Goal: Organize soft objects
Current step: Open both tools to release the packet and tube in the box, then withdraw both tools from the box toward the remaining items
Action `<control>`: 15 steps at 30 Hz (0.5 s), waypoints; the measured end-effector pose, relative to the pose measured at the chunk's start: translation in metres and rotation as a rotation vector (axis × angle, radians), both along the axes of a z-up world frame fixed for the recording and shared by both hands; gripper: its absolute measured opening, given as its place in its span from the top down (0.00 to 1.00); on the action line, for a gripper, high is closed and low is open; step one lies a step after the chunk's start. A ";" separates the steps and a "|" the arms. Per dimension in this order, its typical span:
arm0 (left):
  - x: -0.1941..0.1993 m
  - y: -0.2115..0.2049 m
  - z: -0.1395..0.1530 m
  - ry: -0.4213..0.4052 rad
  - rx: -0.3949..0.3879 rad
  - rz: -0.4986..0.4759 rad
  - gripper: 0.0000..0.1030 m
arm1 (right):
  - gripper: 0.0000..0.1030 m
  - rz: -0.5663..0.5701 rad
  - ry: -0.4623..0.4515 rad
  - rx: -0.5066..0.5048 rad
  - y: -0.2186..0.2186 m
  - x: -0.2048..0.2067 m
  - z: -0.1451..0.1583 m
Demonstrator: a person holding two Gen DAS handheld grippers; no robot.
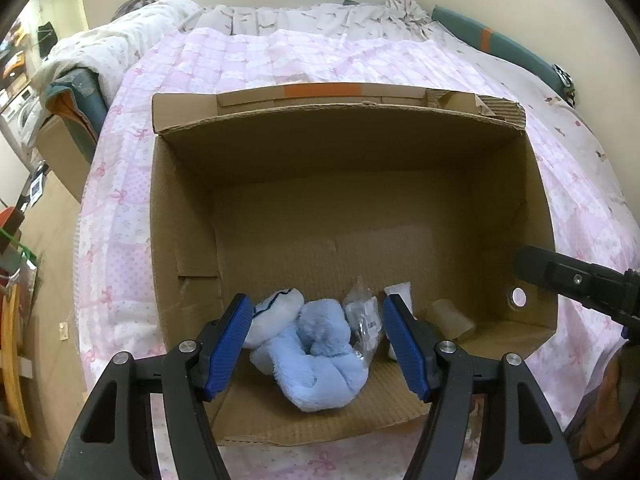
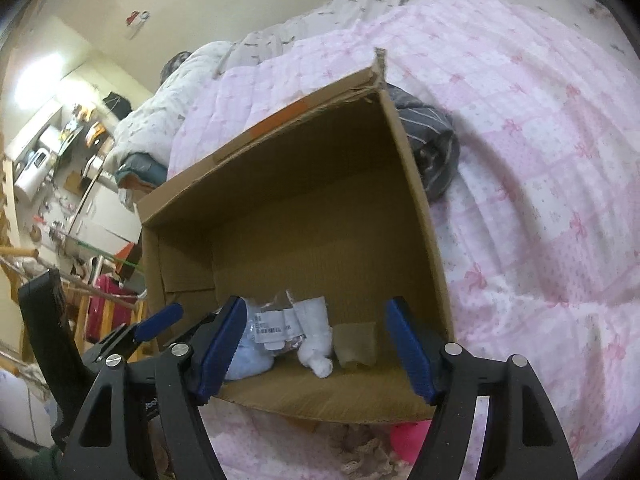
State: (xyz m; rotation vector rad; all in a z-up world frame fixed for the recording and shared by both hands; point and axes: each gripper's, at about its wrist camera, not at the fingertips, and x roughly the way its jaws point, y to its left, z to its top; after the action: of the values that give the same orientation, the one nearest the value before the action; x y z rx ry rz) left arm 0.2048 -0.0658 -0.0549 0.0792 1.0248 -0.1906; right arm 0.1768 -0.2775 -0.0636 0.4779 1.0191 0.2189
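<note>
An open cardboard box (image 1: 184,208) stands on the pink quilted bed; it also shows in the right wrist view (image 2: 420,216). Inside, at the near end, lie a light blue plush (image 1: 316,360), a white plush piece (image 1: 276,312), a clear plastic packet (image 1: 362,320), a white rolled sock (image 2: 316,336) and a tan piece (image 2: 356,344). My left gripper (image 1: 320,344) is open and empty, above the blue plush. My right gripper (image 2: 316,348) is open and empty over the box's near edge. A dark striped cloth (image 2: 432,144) lies beside the box.
The pink quilt (image 1: 248,60) covers the bed, with white bedding (image 1: 100,44) at the far left. A pink object (image 2: 408,438) and a beige lace cloth (image 2: 360,456) lie by the box's near edge. Furniture and clutter (image 2: 60,160) stand off the bed's left side.
</note>
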 end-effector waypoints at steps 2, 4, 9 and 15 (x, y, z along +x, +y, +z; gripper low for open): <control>0.000 0.000 0.001 -0.002 -0.003 0.006 0.37 | 0.26 -0.001 -0.002 -0.004 0.000 0.001 0.001; -0.001 0.001 0.004 -0.008 -0.009 0.011 0.37 | 0.26 0.003 -0.005 -0.009 0.001 0.001 0.002; -0.007 0.001 0.009 0.002 -0.035 -0.018 0.37 | 0.26 0.010 -0.008 -0.017 0.003 0.000 0.002; -0.026 0.016 0.029 -0.021 -0.065 0.014 0.37 | 0.26 0.014 -0.027 -0.036 0.005 -0.003 0.006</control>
State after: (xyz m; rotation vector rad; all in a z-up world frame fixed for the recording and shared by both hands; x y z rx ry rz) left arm 0.1787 -0.0497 -0.0262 0.0149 0.9977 -0.2094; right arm 0.1736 -0.2724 -0.0574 0.4344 0.9986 0.2190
